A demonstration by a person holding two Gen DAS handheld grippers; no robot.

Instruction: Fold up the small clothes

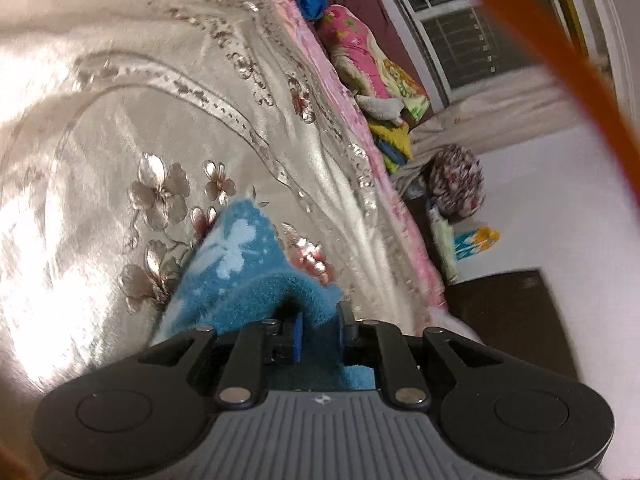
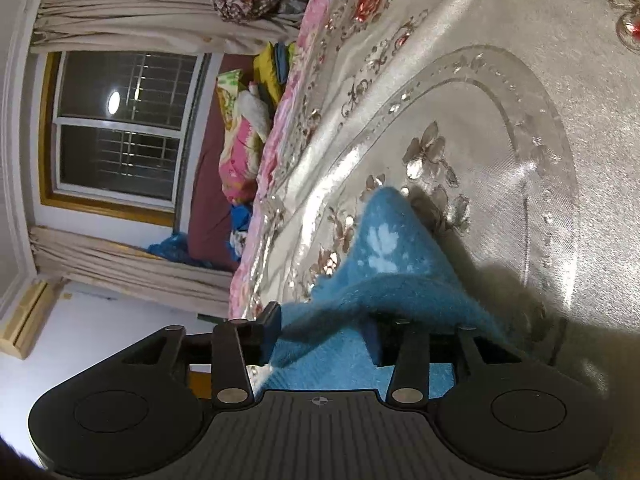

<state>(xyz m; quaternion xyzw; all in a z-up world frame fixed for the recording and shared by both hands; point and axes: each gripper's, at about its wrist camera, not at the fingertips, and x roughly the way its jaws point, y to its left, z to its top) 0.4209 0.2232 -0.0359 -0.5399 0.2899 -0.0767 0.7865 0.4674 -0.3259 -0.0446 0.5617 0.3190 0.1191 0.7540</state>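
A bed spread with a shiny cream bedspread [image 1: 120, 120], embroidered with flowers and edged in pink, filled the bedroom scene, with a barred window [image 2: 124, 128] and pale curtains [image 2: 132, 20] beyond it. Bright, crumpled clothes [image 1: 372, 64] lay heaped past the bed's far edge, beside a rounded floral bundle [image 1: 456, 184].

In the left wrist view, the left claw [image 1: 320, 330] had its jaws drawn close together on the near edge of a fluffy blue cloth [image 1: 236, 264] patterned with white butterflies. The cloth rose from the claw and ran forward over the bedspread, its far corner touching the embroidered flowers. An orange strap [image 1: 560, 52], blurred, crossed the upper right of that view.

In the right wrist view, the right claw [image 2: 324, 336] stood wider, its blue-padded fingers [image 2: 270, 332] parted with a thick fold of the same blue cloth [image 2: 384, 248] bunched between them and draped over the right one. Whether the fingers pinched it firmly could not be told.
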